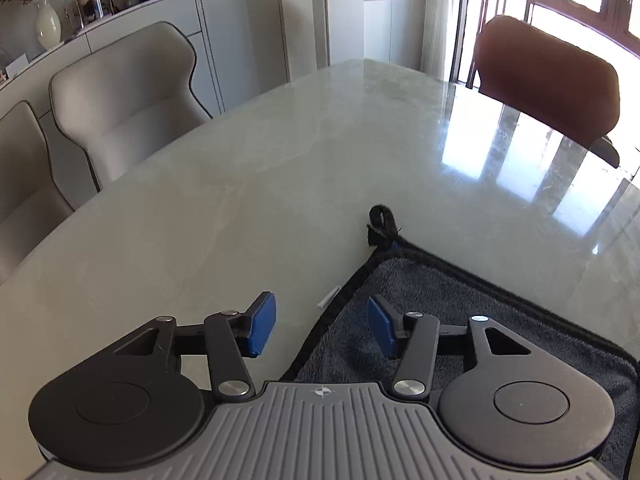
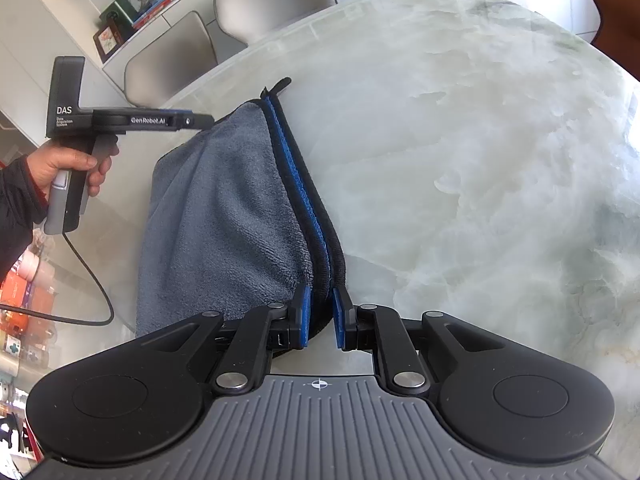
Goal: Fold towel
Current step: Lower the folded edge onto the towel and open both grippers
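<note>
Gleaming marble table (image 1: 280, 160), chairs (image 1: 120, 100); left jaws agape, empty, right jaws tight on towel (image 2: 224, 220).

Both grippers share one build. The left gripper (image 1: 322, 330) has a grey ribbed housing with a small crosshair mark at its near centre, flanked by two black round discs. Black linkage arms run forward from these, pinned with shiny silver rivets — each ends in a finger faced with a blue textured pad (image 1: 264, 322). The right gripper (image 2: 322, 322) looks the same: grey ribs, crosshair, black discs, silver rivets, blue pads. From the right wrist view, the left unit shows side-on as a black pistol-shaped body printed "DAS" and "GenRobot.AI" in white, with a grey grip and a black cable trailing below. The person's hand (image 2: 66, 168) emerges from a dark sleeve (image 2: 16, 216) with a red-lined cuff.
</note>
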`<state>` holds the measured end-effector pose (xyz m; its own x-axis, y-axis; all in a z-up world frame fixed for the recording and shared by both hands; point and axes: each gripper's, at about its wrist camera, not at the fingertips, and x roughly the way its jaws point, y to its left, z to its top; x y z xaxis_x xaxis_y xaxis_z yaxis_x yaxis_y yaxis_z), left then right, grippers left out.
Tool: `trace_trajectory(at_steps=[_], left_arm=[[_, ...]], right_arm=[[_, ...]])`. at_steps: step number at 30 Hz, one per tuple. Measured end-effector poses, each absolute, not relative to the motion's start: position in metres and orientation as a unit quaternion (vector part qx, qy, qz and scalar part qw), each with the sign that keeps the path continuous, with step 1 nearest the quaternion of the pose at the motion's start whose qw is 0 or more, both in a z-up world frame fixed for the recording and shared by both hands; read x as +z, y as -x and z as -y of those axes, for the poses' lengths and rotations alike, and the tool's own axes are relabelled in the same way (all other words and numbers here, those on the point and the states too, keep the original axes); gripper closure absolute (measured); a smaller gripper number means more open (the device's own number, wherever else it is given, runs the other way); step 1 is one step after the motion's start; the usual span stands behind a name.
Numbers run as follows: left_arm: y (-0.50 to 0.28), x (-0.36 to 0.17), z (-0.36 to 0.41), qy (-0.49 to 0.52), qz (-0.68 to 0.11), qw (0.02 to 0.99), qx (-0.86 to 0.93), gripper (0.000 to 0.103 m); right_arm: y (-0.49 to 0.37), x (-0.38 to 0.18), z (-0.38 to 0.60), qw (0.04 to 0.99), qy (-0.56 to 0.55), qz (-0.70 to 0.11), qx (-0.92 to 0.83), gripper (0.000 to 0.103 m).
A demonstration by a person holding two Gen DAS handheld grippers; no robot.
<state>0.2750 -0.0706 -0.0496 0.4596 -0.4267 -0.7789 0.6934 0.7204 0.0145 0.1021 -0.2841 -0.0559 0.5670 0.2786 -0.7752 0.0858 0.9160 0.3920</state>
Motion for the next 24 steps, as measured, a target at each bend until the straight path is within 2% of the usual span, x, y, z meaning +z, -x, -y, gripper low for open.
trace_trajectory(at_steps=[3, 8, 14, 24], left_arm=[[-0.265, -0.044, 0.079, -0.159, -0.385, 0.836, -0.357, 0.049], [-0.249, -0.055, 0.104, -0.127, -0.408, 0.793, -0.434, 0.049], [-0.252, -0.077, 0.126, -0.129, -0.43, 0.784, -0.428, 0.048], [-0.267, -0.081, 0.138, -0.099, -0.42, 0.806, -0.405, 0.048]], right_arm=[[-0.103, -0.052, 0.283, 0.868, -0.188, -0.457, 0.043, 0.09], [-0.113, -0.039, 0.279, 0.886, -0.185, -0.415, 0.087, 0.089], [-0.135, -0.049, 0.256, 0.877, -0.169, -0.426, 0.145, 0.089], [-0.138, -0.066, 0.263, 0.874, -0.167, -0.445, 0.105, 0.091]])
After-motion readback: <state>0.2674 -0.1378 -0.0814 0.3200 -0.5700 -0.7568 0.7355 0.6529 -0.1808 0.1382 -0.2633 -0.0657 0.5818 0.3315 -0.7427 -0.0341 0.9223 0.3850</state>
